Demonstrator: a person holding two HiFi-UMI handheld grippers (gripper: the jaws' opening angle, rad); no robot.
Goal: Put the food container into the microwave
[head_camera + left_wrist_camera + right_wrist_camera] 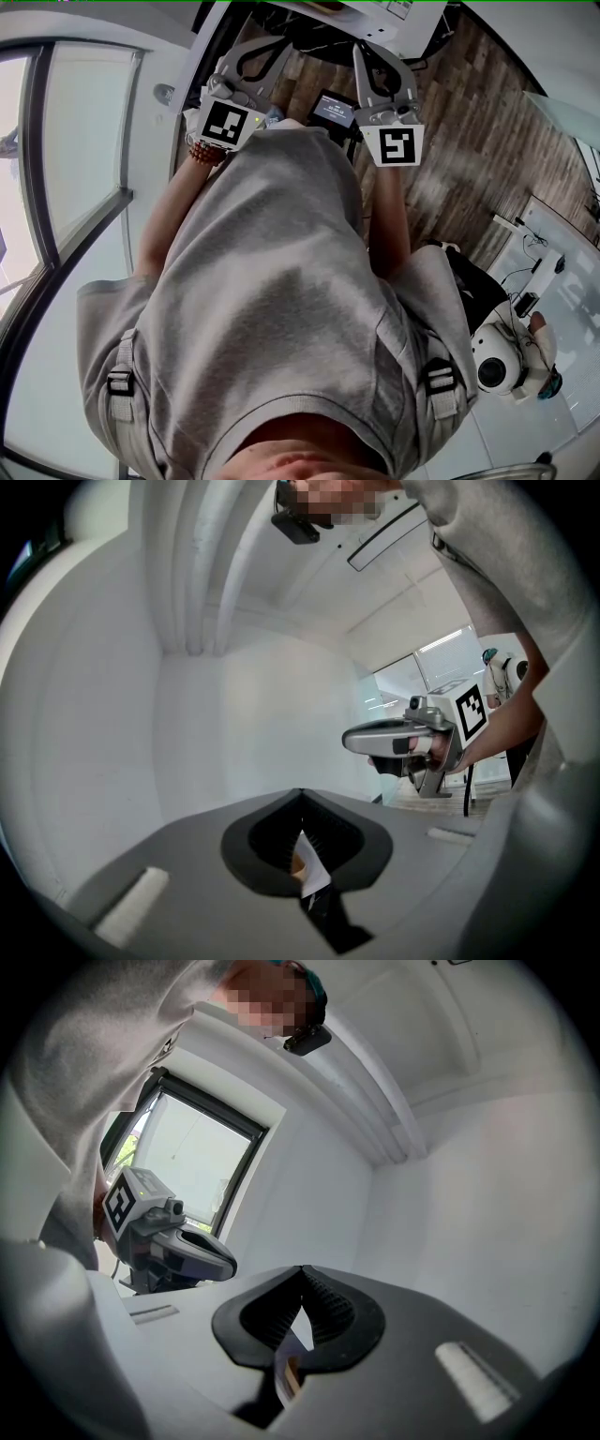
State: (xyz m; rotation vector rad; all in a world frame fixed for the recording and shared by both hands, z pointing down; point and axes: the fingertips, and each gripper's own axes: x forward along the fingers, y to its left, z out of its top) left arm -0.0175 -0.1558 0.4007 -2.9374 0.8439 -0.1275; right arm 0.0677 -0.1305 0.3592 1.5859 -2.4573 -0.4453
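I'm holding my left gripper (300, 797) clenched, empty, my right gripper (302, 1273) clenched, empty, both facing a white wall (244, 714), my grey shirt (272, 281) blocking the floor (469, 141).

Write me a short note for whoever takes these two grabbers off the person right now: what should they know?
Left gripper: jaws closed, nothing between them.
Right gripper: the same, closed and empty.
Both are held side by side in front of the person's grey shirt, aimed at a white wall.
Food container and microwave: in none of the views.
Done: nothing that shows.
Left: find the container, grip it, put it into the microwave.
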